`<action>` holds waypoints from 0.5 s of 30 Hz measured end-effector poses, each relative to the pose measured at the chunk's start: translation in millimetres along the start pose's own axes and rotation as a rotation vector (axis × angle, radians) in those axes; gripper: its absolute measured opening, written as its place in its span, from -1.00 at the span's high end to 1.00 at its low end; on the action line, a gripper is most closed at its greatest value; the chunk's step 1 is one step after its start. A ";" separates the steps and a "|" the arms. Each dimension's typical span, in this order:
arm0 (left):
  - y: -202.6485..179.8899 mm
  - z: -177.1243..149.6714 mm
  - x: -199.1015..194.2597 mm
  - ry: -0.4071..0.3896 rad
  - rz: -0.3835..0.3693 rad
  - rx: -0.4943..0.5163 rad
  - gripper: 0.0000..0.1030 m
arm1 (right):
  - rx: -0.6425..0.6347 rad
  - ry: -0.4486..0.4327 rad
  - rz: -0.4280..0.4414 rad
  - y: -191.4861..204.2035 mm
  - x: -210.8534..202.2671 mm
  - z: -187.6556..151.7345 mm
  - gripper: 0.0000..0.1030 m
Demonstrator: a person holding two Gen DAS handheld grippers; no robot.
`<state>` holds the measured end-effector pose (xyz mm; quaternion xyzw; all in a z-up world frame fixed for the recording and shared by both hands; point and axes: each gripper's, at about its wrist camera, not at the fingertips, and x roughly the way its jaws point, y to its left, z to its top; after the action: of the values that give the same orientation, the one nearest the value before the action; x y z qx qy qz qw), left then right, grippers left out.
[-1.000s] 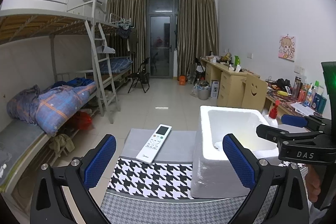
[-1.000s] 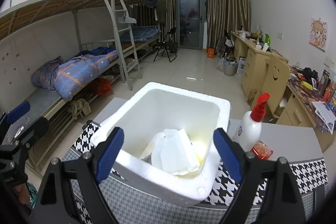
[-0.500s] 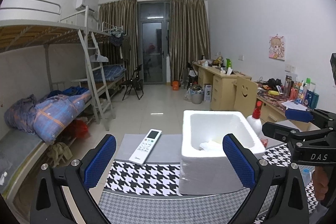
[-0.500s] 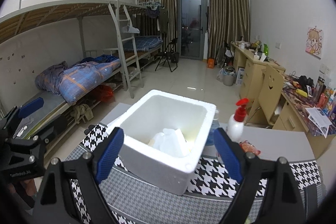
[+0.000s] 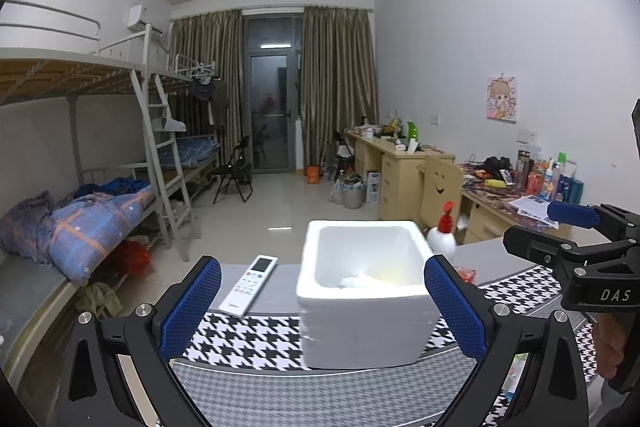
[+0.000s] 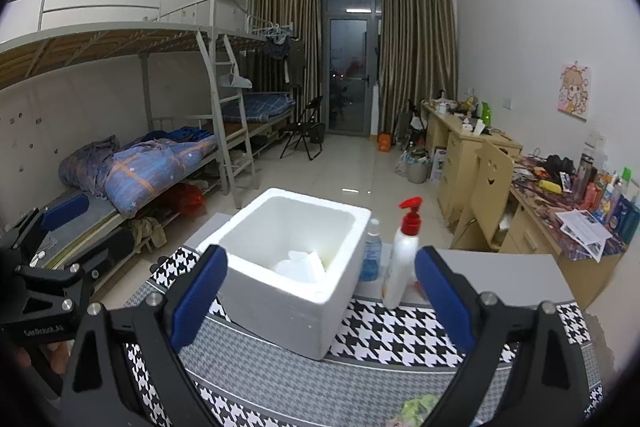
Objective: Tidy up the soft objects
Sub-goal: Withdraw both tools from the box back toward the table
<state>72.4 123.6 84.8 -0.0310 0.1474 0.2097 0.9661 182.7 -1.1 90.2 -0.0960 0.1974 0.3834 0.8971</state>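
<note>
Looking across from the left, I have the bunk bed (image 5: 100, 195) with its blue bedding along the wall, then my left tool (image 5: 320, 311) with its blue pads spread wide and nothing between them. Just past its left pad a white remote (image 5: 249, 285) lies flat on the grey part of the desk (image 5: 280, 379), at the far edge of the black-and-white houndstooth cloth (image 6: 400, 339).

In the middle stands the white foam box (image 5: 360, 323), open at the top, square, thick-walled, its front face plain and a little scuffed. Inside it, low against the far right corner, lie the soft things (image 6: 300, 265): a crumpled heap of white, thin and folded, with a yellowish glow on the wall beside them. I cannot tell from here whether they are cloth, tissue or plastic.

To the right of the box, just beside its wall, stands a small blue bottle (image 6: 370, 251), then a white pump bottle (image 6: 402, 255) with a red head, upright on the cloth. My right tool (image 6: 320, 297) frames the box from the near side; its jaws are opening, nearly at full spread, and grip nothing. At the bottom edge of the right wrist view a bit of pale green stuff (image 6: 416, 409) lies on the cloth, too cut off to identify.
</note>
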 end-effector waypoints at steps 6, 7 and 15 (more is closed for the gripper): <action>-14.4 0.6 -5.2 -0.008 -0.041 0.011 -0.98 | -0.001 -0.022 -0.036 -8.5 -19.0 -7.8 -0.88; -16.8 0.5 -6.2 -0.009 -0.048 0.011 -0.98 | -0.001 -0.021 -0.041 -10.3 -21.0 -9.4 -0.88; -38.9 -1.6 -12.8 -0.028 -0.094 0.021 -0.98 | 0.004 -0.054 -0.091 -22.4 -45.4 -26.4 -0.88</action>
<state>77.0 82.9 87.0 -0.0247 0.1344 0.1628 0.9772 163.0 -54.5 86.3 -0.0926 0.1693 0.3443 0.9188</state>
